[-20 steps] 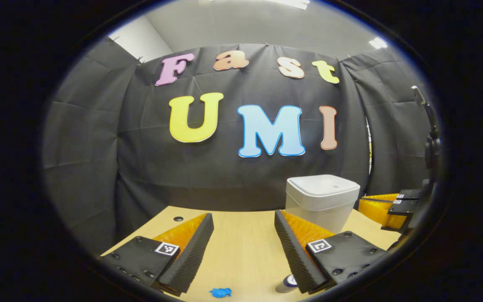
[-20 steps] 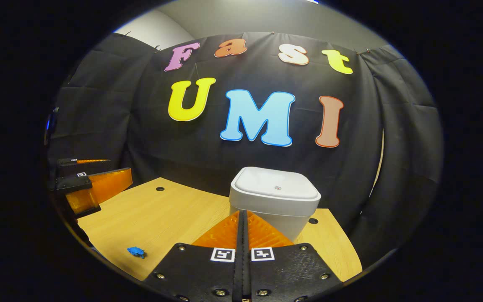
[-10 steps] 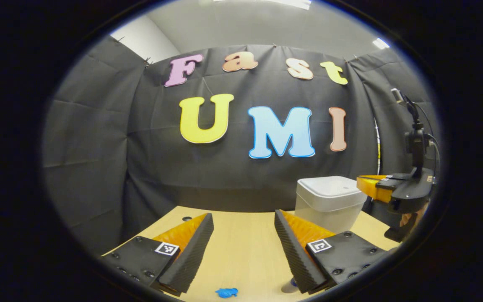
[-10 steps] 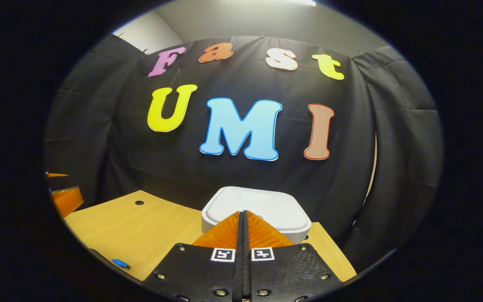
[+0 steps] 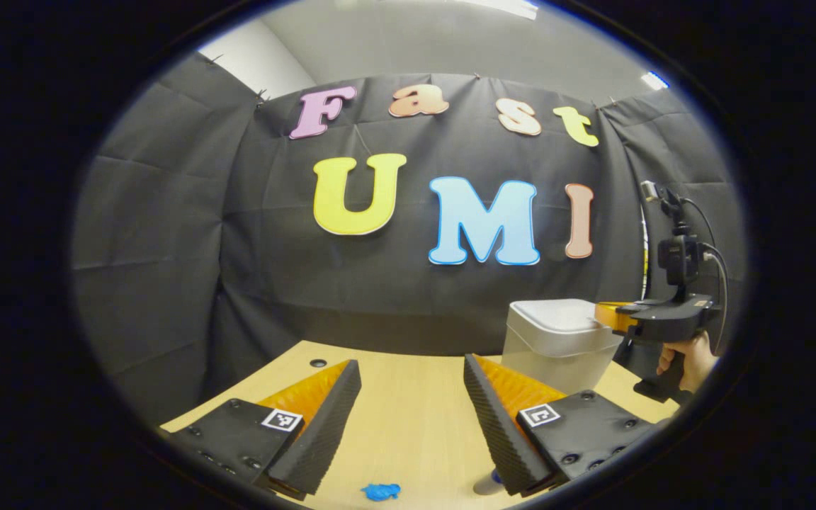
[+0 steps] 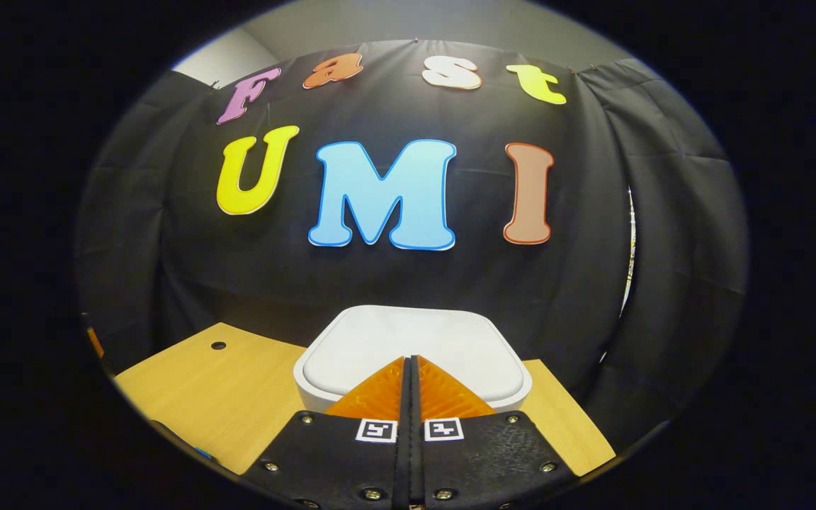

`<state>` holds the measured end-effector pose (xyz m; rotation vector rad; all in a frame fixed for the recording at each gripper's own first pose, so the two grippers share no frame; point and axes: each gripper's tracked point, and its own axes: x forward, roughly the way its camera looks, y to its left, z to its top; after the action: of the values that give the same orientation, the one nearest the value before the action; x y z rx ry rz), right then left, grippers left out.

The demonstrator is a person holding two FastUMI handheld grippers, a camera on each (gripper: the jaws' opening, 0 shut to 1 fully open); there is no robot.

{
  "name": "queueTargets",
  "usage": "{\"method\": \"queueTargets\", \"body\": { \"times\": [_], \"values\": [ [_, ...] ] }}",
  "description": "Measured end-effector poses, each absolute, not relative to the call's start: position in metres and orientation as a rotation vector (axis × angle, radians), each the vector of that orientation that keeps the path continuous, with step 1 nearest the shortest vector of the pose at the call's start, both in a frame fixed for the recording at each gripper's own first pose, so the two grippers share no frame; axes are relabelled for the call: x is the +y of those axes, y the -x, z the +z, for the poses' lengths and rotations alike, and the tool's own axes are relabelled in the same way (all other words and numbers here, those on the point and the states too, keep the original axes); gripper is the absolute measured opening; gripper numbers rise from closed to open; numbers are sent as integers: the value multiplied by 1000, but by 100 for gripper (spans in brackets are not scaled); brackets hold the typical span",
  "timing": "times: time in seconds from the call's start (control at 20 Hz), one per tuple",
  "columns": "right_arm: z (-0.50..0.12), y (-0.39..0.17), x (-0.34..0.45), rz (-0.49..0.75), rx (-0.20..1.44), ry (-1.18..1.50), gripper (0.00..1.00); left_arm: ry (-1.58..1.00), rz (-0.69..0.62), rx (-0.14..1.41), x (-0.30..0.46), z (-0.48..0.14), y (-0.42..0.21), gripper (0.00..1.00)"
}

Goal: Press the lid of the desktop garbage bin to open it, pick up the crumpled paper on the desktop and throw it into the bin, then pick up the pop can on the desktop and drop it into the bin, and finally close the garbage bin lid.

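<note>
Bin (image 6: 408, 340) sitting lid-down on bench (image 6: 224, 404), right hand-held gripper (image 6: 411, 363) pressed together over lid, left hand-held gripper (image 5: 411, 368) gaping apart, blue paper (image 5: 380, 491) and can (image 5: 487, 483) lying below.

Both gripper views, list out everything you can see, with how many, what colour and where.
Garbage bin: one, white-grey, lid down, far right part of the desk.
Crumpled paper: one, blue, near edge of the desk, ahead of the left gripper.
Pop can: one, partly hidden behind the left gripper's finger; colour unclear.
Desk: one, light wood.
Left gripper: open, above the desk.
Right gripper: shut, tips over the bin lid.
Hand: one, holding the right gripper's handle.
</note>
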<state>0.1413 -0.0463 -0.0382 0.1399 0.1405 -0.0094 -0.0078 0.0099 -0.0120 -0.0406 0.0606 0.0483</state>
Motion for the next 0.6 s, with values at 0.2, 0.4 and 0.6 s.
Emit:
{"method": "queueTargets", "body": {
  "times": [0.2, 0.4, 0.6],
  "values": [
    [-42, -143, -47, 14, 158, -202, 0, 56, 45, 81, 7, -15, 11, 99],
    [-46, -143, -46, 69, 158, -298, 0, 57, 40, 92, 4, -17, 8, 96],
    [-48, -142, -46, 83, 136, -312, 0, 64, 21, 101, -3, -18, 9, 95]
  ]
}}
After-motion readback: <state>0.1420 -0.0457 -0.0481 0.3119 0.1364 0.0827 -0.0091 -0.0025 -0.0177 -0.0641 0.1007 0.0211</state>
